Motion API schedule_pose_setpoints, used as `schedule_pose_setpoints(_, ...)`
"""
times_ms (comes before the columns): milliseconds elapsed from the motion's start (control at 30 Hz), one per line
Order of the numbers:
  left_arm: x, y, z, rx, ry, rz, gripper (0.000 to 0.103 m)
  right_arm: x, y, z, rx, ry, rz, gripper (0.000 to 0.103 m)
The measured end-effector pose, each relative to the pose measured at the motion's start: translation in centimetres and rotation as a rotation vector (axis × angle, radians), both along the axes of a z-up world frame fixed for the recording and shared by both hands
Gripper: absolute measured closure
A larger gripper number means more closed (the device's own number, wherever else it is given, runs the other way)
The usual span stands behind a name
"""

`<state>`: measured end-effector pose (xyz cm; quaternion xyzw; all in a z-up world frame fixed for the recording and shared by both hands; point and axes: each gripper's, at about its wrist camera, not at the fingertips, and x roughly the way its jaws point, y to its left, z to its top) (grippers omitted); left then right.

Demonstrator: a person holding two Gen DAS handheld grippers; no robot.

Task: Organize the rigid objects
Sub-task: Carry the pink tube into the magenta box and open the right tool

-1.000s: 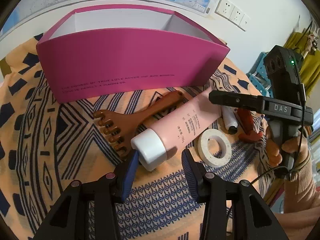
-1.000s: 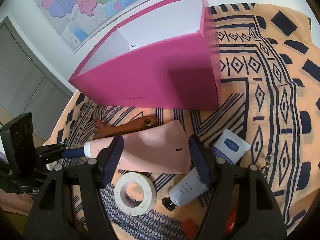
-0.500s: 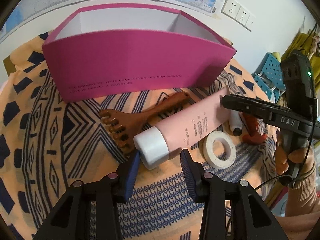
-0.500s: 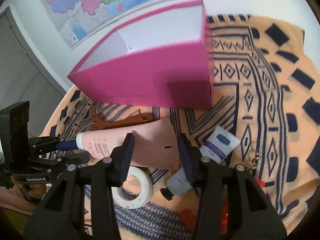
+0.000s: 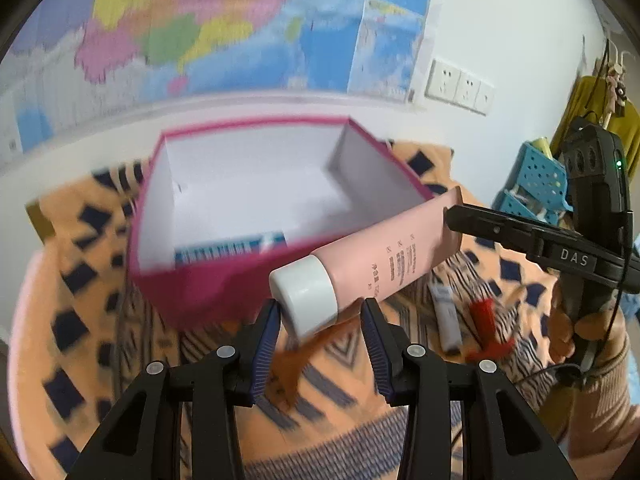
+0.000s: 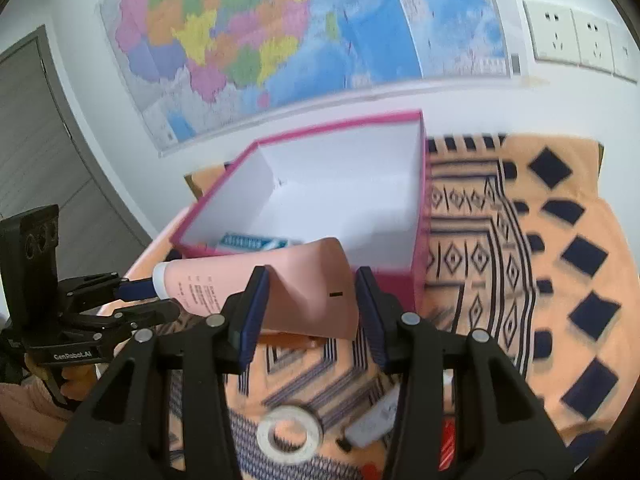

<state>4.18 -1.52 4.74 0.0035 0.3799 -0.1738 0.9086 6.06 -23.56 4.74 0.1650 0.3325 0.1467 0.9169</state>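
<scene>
Two hand-held grippers carry a pink tube (image 5: pixel 384 264) together, lifted off a bench covered with an orange cloth (image 6: pixel 560 280) printed with dark geometric shapes.

In the left wrist view, the left gripper (image 5: pixel 320 340) rises from the bottom edge. Its blue-padded fingers (image 5: pixel 266 344) close on the tube's white cap (image 5: pixel 306 298), which sits between them. The tube runs from the cap up toward 2 o'clock, where the right gripper (image 5: pixel 454 216) reaches in from 3 o'clock and meets its flat crimped end.

In the right wrist view, the right gripper's fingers (image 6: pixel 252 312) stand on either side of the tube's flat end, holding it, and the tube stretches away toward 9 o'clock. There the left gripper (image 6: pixel 132 296) holds the capped end.

Behind the tube, toward 12 o'clock in both views, stands an open magenta box (image 5: pixel 208 292) with white inner walls. The tube's far edge overlaps the box's near rim. A blue-and-white item (image 6: pixel 252 242) lies on the box floor, blurred.

On the cloth below lie a white tape ring (image 6: pixel 290 434), a small white tube (image 5: pixel 446 316) and a red object (image 5: pixel 486 320), all blurred. A map (image 6: pixel 280 32) and wall sockets (image 6: pixel 560 36) are on the wall behind.
</scene>
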Motion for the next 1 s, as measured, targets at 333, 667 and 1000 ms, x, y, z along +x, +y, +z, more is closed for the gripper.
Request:
schedule_pose_setpoints(333,5.6,0.2,1.2,-0.001,-0.018,0.032,0.06,5.5,-1.9,-0.7,0.056,0.042,-0.039,0.056)
schedule_pose_setpoints(667,9.6,-0.6,-1.0,-0.001,0.058,0.026,0.06,7.4,-2.1,-1.9,0.011,0.089,-0.09,0.047)
schedule_pose_setpoints(1000,11.7,0.2,-2.4,-0.017,0.097,0.073,0.06,7.2,-1.3,-1.5,-0.073,0.067,-0.127,0.046)
